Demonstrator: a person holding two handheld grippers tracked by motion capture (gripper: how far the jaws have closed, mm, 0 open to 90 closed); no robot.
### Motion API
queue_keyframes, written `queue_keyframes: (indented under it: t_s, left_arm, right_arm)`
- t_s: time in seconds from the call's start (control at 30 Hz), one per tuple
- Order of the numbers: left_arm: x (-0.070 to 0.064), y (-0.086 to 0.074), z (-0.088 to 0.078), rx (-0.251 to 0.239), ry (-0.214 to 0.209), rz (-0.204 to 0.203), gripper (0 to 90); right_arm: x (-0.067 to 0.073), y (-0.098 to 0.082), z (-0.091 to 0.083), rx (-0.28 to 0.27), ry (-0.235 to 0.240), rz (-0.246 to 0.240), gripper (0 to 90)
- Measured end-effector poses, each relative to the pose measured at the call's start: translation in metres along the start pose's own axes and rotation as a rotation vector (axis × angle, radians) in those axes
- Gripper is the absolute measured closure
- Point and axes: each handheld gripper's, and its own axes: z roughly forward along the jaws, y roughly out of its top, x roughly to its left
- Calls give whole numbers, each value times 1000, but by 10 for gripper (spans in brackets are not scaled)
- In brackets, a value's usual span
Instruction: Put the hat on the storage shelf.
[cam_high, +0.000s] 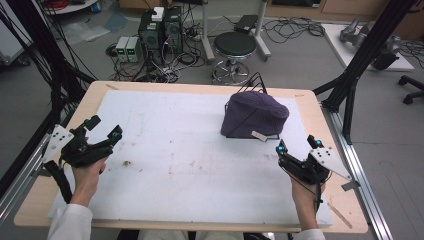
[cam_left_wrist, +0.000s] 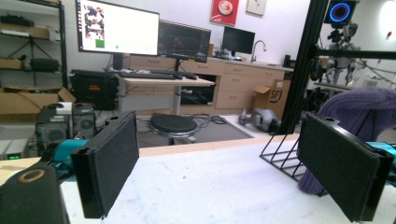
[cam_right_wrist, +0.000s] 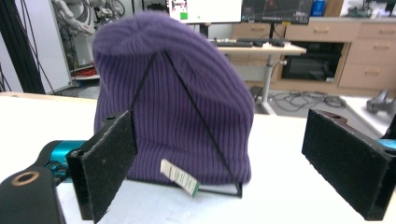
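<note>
A purple knitted beanie (cam_high: 255, 114) is draped over a black wire rack (cam_high: 257, 82) at the back right of the white mat (cam_high: 175, 150). A small white label (cam_right_wrist: 180, 181) hangs from its hem. My right gripper (cam_high: 297, 145) is open a short way in front of the beanie, jaws apart with nothing between them; the right gripper view has the beanie (cam_right_wrist: 173, 102) dead ahead. My left gripper (cam_high: 103, 127) is open near the mat's left edge, far from the beanie, its jaws empty. From the left gripper view the beanie (cam_left_wrist: 355, 107) and the rack (cam_left_wrist: 285, 156) sit at the right.
The mat lies on a wooden table (cam_high: 320, 120) framed by black struts (cam_high: 367, 45). Behind the table on the floor stand a round stool (cam_high: 234, 47), computer towers (cam_high: 160, 30) and cables. Small dark stains (cam_high: 127, 163) mark the mat.
</note>
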Motion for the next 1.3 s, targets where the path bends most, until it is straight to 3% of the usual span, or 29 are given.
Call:
queue_keyframes:
  t_s: [0.17,0.3,0.87,1.0,1.3]
  left_arm:
    - [6,-9,-12,7,17,3,133]
    - [8,-21,-21,34,24,28,134]
    - [21,-49,-46,65,85,11,136]
    - [24,-51,-50,70,106,-4,136]
    - [22,-55,-56,75,98,-32,136]
  right_arm:
    - [1,-12,0,14,7,12,94]
    - [1,-22,-1,29,19,12,95]
    - [2,-47,-6,36,0,8,94]
    - [5,-53,-6,28,-15,-17,95]
    - [12,-58,-11,24,-6,-45,95]
